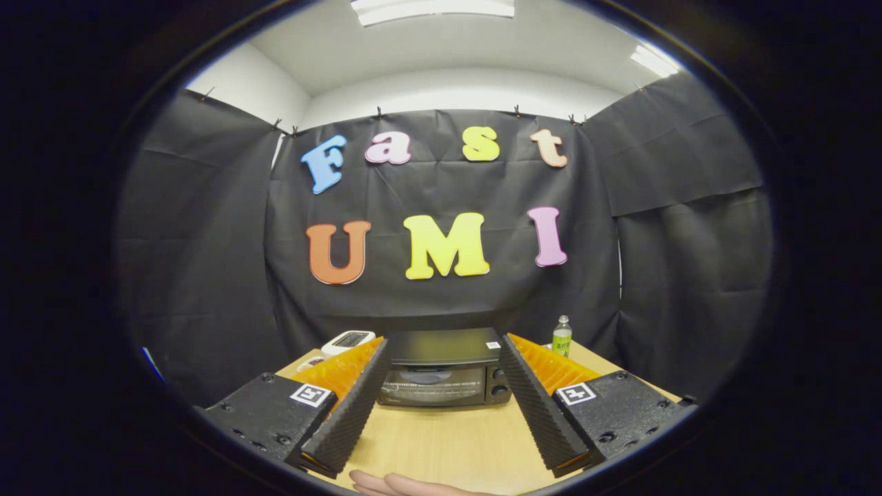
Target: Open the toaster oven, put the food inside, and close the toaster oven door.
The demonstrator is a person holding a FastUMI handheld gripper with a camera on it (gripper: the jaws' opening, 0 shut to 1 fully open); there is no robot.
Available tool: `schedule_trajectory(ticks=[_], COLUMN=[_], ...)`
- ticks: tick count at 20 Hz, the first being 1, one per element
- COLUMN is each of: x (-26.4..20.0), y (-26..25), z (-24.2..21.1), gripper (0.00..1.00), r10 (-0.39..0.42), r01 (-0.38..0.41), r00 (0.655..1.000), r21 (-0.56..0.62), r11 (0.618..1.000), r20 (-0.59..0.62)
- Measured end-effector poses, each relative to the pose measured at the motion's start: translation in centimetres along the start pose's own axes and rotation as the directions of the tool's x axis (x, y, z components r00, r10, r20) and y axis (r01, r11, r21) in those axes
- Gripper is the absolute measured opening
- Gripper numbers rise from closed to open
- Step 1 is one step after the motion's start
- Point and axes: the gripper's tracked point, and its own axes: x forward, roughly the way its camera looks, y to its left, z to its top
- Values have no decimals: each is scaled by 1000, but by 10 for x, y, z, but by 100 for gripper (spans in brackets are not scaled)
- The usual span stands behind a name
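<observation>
- The first step is not begun: the toaster oven (441,368) door looks shut.
- The gripper (441,351) is spread wide and holds nothing. The oven sits on the table (448,441), beyond the fingers.
- Next, I think, it must reach the door's top edge and pull.
- The oven is black and boxy, with a glass door and knobs.
- I can't spot the food.

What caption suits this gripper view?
Open gripper faces the closed toaster oven on a wooden table.
</observation>
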Motion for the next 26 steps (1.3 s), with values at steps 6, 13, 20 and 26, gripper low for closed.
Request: schedule_trajectory(ticks=[6,13,20,26], x=[46,132,212,249], y=[4,18,21,38], z=[-10,-59,-126,-165], gripper=[100,100,100,100], r10=[-6,-31,-48,-8], r01=[6,28,41,-9], r00=[1000,999,987,978], r21=[-28,-90,-50,-81], r11=[1000,996,998,997], r20=[1,-33,-151,-206])
